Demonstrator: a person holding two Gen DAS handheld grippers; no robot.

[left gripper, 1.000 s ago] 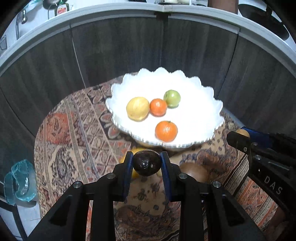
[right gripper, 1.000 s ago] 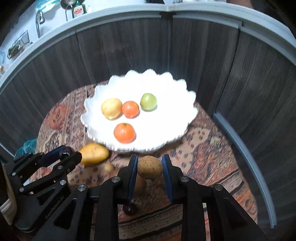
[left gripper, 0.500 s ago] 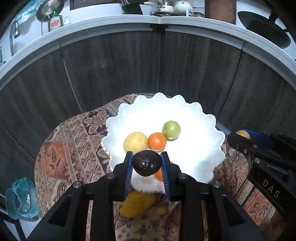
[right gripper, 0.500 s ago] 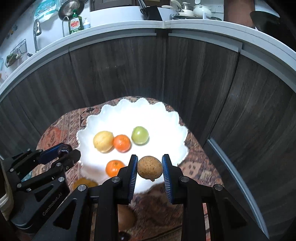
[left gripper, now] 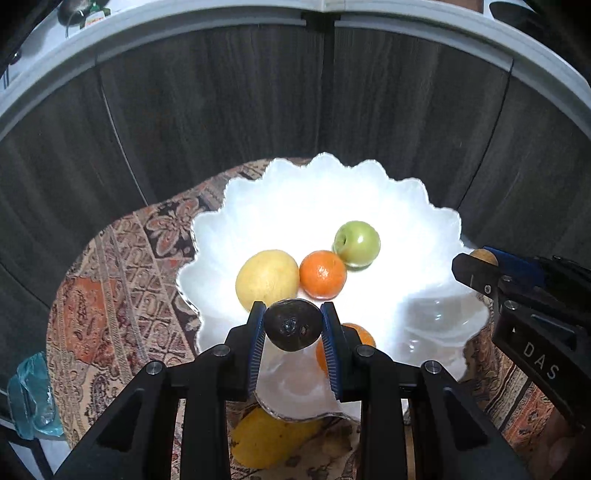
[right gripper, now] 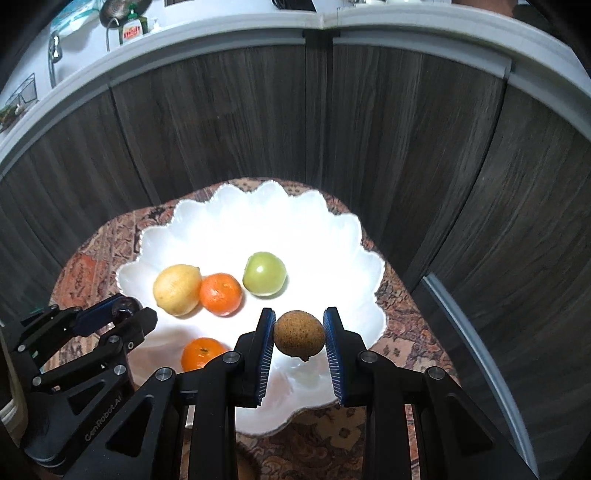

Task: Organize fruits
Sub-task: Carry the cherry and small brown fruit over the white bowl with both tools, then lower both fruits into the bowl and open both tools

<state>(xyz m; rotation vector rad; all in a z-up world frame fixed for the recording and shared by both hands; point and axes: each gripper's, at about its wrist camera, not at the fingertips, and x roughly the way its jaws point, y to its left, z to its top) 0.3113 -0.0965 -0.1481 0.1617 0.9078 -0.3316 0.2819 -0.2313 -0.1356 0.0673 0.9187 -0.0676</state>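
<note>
- Left gripper (left gripper: 292, 325) pinches a dark fruit (left gripper: 291, 325); lower it onto bare bowl (left gripper: 424, 306) floor right of its fingertips.
- Right gripper (right gripper: 300, 334) pinches a brown fruit (right gripper: 299, 333); release it gently, clear of the green apple (right gripper: 264, 273) ahead.

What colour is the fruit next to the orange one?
Green apple, clearest in the right wrist view.

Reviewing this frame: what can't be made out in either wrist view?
- Yellow fruit on the cloth: left wrist view, mostly hidden by the white bowl rim and left gripper.
- Lower orange: largely behind that gripper's finger.
- Counter bottle label: right wrist view, too small to read.
- Cloth beneath the right gripper: hidden.
</note>
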